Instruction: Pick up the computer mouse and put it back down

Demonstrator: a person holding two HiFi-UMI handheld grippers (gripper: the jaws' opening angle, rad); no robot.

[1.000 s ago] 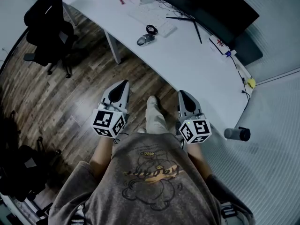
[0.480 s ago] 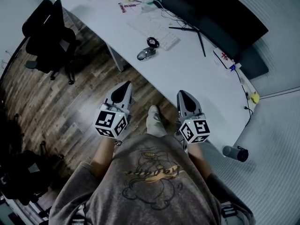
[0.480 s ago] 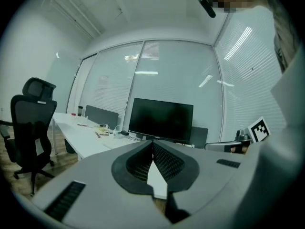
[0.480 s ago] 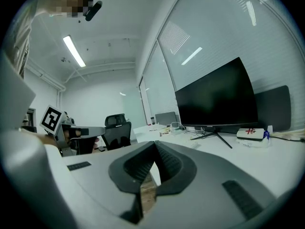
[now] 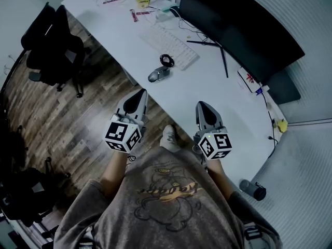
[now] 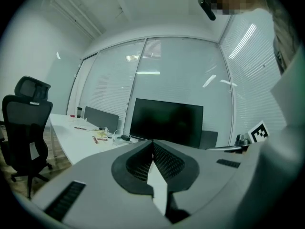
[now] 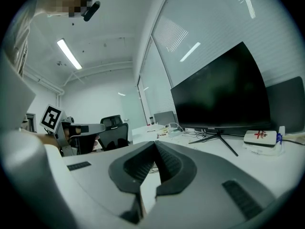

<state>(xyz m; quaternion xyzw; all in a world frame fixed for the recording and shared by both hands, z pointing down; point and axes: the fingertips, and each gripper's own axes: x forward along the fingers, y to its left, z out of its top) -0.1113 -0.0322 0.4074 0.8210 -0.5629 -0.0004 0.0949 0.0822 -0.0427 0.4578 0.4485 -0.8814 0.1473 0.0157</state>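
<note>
Where left tongs [image 5: 140,92] hang beside desk [image 5: 207,84] edge, mouse [image 5: 158,74] just beyond

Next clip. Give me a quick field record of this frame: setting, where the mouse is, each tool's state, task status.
setting: office, white desk with monitor and keyboard; wooden floor
mouse: computer mouse lying on the desk near its front edge, beside a coiled black cable
left tool: left tool shut, nothing between the jaws, well short of the mouse
right tool: right tool shut, empty, also clear of the mouse
task status: mouse untouched, pickup not yet begun
</note>
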